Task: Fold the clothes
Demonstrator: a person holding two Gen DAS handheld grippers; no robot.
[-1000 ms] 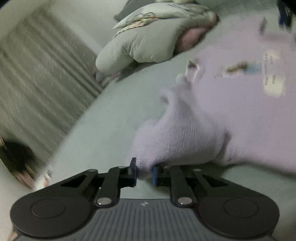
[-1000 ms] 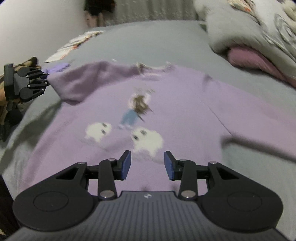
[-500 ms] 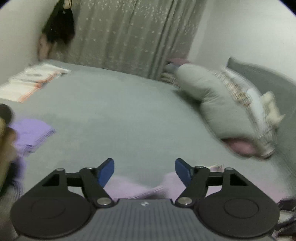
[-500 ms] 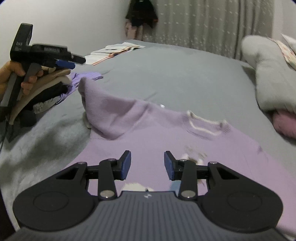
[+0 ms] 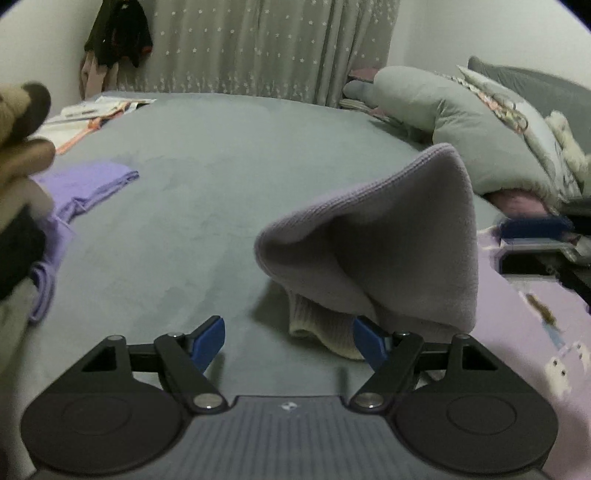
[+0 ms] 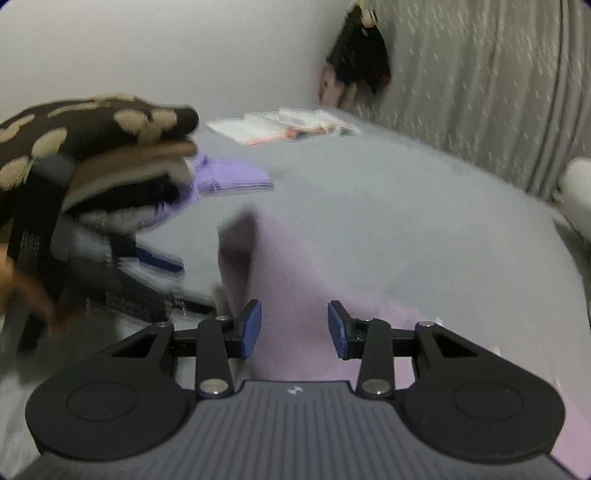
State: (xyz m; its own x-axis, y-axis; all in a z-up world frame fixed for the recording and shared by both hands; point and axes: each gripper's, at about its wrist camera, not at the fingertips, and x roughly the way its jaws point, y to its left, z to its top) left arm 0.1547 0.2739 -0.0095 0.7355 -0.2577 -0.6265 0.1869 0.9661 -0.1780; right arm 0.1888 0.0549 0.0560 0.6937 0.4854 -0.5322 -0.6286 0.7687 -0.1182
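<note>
- Sweater (image 5: pixel 413 236), lilac knit, lies on the grey bed (image 5: pixel 221 155) right in front of both my grippers; its body spreads along the right edge of the left wrist view, with small printed figures on it.
- Left gripper (image 5: pixel 288 338): I see its blue pads standing wide apart with nothing pinched between them. The cream ribbed cuff (image 5: pixel 321 328) of the sweater sits just beside the right pad; I cannot tell if they touch.
- Sleeve (image 5: pixel 388 229) stands up just past that cuff as a loose peaked fold, draped over toward the sweater body.
- Right gripper (image 6: pixel 294 328): its jaws sit at a middling gap, and pale lilac fabric (image 6: pixel 295 280) shows through that gap. The pads press on nothing. This view is blurred.
- To the left in the right wrist view I make out a hand (image 6: pixel 22 280) around a dark handle, badly smeared.
- Stack of folded clothes (image 6: pixel 110 166) rises at the left, a brown piece with tan spots on top.
- Folded purple garment (image 5: pixel 88 184) lies flat on the bed just beyond that stack.
- Grey bedding (image 5: pixel 461 129) is heaped at the right, with something pink under it.
- Papers (image 5: pixel 92 114) rest at the far corner of the bed.
- Star-patterned curtain (image 5: pixel 258 44) hangs behind, dark clothing (image 5: pixel 118 33) on the wall beside it.
</note>
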